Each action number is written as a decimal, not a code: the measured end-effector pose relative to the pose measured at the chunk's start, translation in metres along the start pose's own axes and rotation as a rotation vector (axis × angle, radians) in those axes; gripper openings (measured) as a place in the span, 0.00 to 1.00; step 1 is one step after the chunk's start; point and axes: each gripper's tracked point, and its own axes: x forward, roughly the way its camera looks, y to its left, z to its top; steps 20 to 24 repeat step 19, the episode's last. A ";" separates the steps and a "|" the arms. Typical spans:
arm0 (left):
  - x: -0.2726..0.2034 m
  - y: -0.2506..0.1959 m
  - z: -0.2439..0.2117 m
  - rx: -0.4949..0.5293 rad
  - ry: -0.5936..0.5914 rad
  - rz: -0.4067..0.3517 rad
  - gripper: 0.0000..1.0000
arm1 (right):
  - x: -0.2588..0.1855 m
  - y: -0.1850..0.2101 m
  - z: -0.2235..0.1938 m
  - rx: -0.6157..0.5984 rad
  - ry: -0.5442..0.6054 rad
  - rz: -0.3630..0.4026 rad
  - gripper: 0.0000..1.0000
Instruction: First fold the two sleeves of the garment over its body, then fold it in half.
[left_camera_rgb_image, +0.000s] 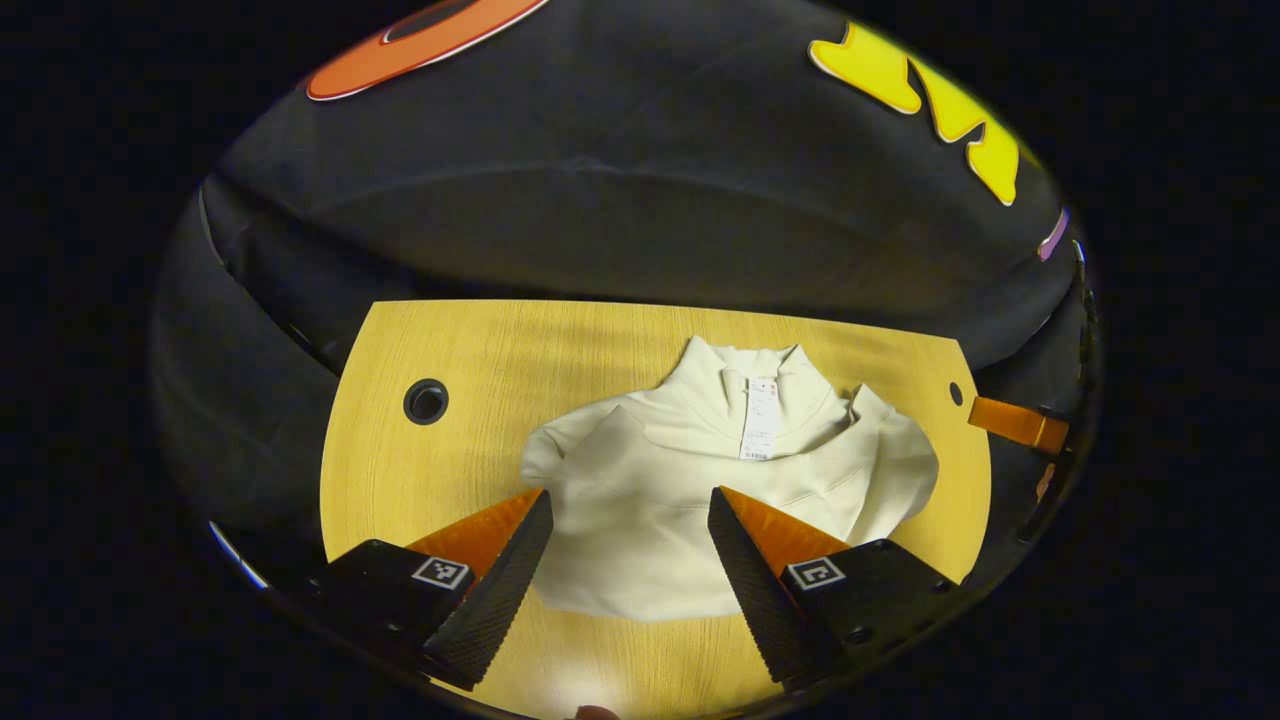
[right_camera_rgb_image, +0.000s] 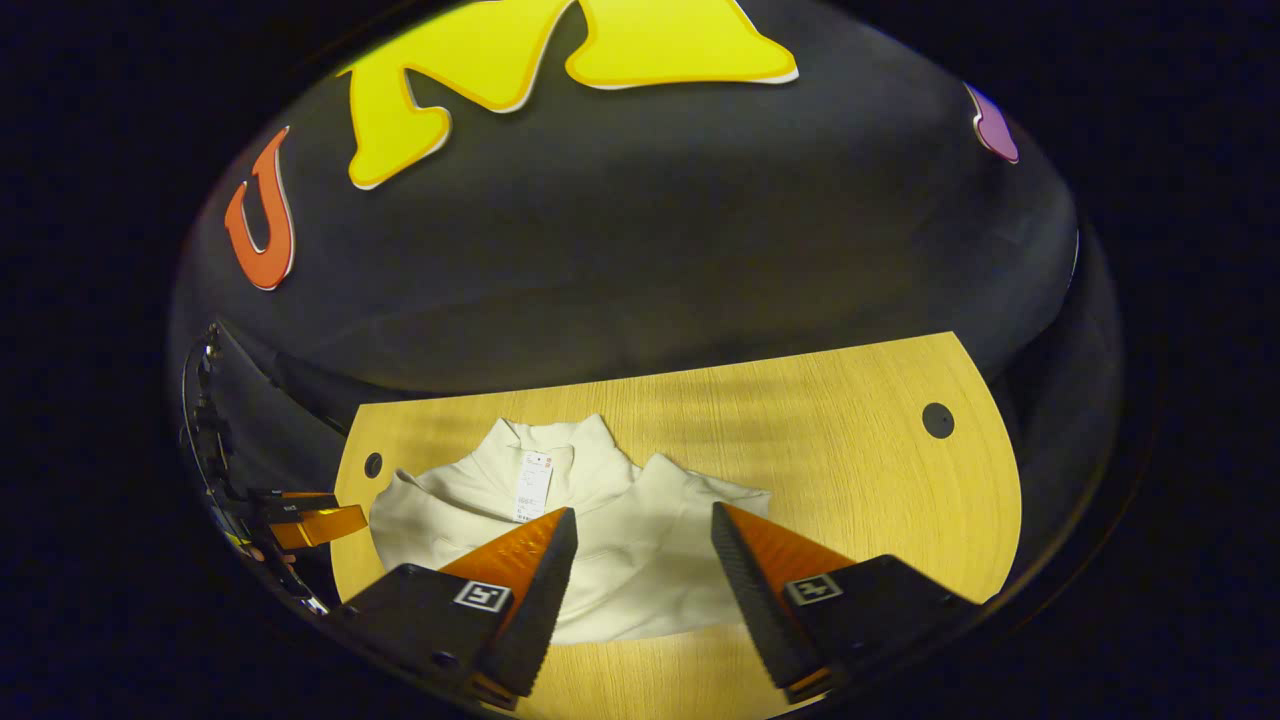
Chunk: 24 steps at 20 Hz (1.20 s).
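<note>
Table (left_camera_rgb_image: 420, 480), left to right: garment (left_camera_rgb_image: 640, 500) lies flat near the middle, collar (left_camera_rgb_image: 745, 375) at the far edge, hem (left_camera_rgb_image: 630, 605) at the near edge, so its long axis runs away from both grippers. Sleeves look already drawn in over the body, judging by the lumps at both shoulders; not sure how neat.

Left gripper (left_camera_rgb_image: 630, 560): fingers spread, gripping nothing, hovering over the hem, dead centre.

Right gripper (right_camera_rgb_image: 640, 590): fingers spread, gripping nothing, above the garment's right half.

Both equally near the hem. For a half fold, hem lies just ahead of the fingers, collar straight beyond.
</note>
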 end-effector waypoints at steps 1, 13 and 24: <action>-0.008 0.001 0.004 -0.011 -0.033 -0.004 0.99 | -0.013 -0.001 0.004 -0.006 -0.031 -0.007 0.86; -0.241 -0.034 0.006 0.024 -0.641 0.118 0.99 | -0.284 -0.016 0.011 -0.135 -0.583 -0.067 0.97; -0.319 -0.049 -0.050 -0.024 -0.809 0.150 0.98 | -0.362 -0.002 -0.028 -0.162 -0.735 -0.048 0.98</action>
